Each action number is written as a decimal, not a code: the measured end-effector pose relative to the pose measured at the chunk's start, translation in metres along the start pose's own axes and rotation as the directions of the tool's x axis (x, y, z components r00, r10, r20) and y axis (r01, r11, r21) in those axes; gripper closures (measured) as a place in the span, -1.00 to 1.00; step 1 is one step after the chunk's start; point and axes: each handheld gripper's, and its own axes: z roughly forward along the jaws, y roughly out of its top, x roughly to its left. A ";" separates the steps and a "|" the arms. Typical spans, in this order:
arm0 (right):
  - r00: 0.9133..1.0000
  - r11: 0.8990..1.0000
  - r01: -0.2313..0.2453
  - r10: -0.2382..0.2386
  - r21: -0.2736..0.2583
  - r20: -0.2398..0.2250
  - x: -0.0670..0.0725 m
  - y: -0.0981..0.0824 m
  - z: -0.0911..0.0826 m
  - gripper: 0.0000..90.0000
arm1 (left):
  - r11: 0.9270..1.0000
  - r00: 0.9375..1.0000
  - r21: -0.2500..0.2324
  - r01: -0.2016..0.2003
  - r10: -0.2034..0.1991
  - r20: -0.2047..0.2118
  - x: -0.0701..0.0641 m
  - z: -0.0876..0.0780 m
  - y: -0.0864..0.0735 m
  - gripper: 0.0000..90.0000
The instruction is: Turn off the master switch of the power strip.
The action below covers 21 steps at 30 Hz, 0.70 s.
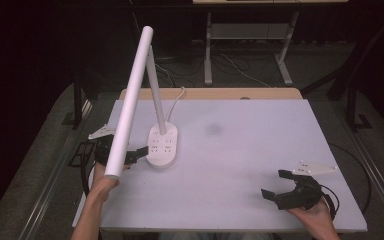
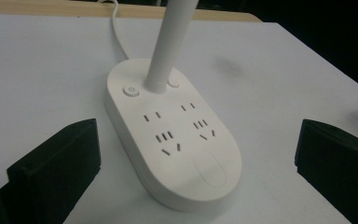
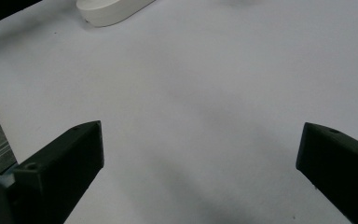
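Note:
A white desk lamp stands left of centre on the table. Its oval base (image 1: 162, 145) carries sockets and a round power button (image 2: 131, 90). A slim stem (image 2: 172, 42) rises from the base, and the long tube-shaped lamp head (image 1: 130, 100) slants over the left side. My left gripper (image 1: 136, 156) is open at the base's left edge, partly hidden behind the lamp head. In the left gripper view the left gripper (image 2: 196, 140) has its jaws wide apart either side of the base (image 2: 177, 144), not touching it. My right gripper (image 1: 273, 183) rests open near the front right, and the right gripper (image 3: 200, 140) holds nothing.
The white tabletop (image 1: 255, 130) lies on a wooden desk (image 1: 210, 93). The lamp's white cable (image 1: 177, 97) runs off the back edge. The lamp base (image 3: 112, 9) sits far ahead in the right gripper view. A metal frame (image 1: 250, 45) and cables stand on the floor behind.

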 end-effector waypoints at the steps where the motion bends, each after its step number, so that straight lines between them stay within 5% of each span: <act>1: 1.000 1.000 0.000 0.000 0.000 0.000 0.000 0.000 0.000 -1.00 | 1.000 1.000 -0.004 -0.003 0.003 0.003 -0.002 -0.002 -0.002 -1.00; 21: 1.000 1.000 0.007 -0.007 0.004 -0.001 0.003 0.000 0.001 -1.00 | 0.998 0.997 -0.027 -0.051 0.053 0.063 -0.040 -0.012 -0.040 -1.00</act>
